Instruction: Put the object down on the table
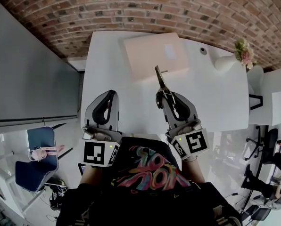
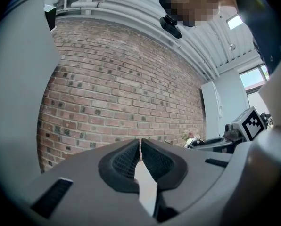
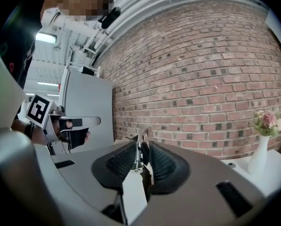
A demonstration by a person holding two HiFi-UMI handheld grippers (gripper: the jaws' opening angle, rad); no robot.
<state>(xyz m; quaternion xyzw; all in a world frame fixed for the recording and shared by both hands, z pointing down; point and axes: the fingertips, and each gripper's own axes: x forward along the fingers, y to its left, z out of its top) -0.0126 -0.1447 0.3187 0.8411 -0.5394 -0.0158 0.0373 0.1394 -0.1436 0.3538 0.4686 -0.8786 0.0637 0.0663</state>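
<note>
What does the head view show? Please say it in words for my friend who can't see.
Seen from above, the right tool grips a slim metal object over a white table. The left tool is shut and empty beside it. A pale board and a vase of flowers sit farther back on the table.

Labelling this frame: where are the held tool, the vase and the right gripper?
held tool (image 1: 159,78), head view, protruding blade.
vase (image 3: 258,160), right gripper view, white body.
right gripper (image 3: 141,149), right gripper view, between fingertips.
</note>
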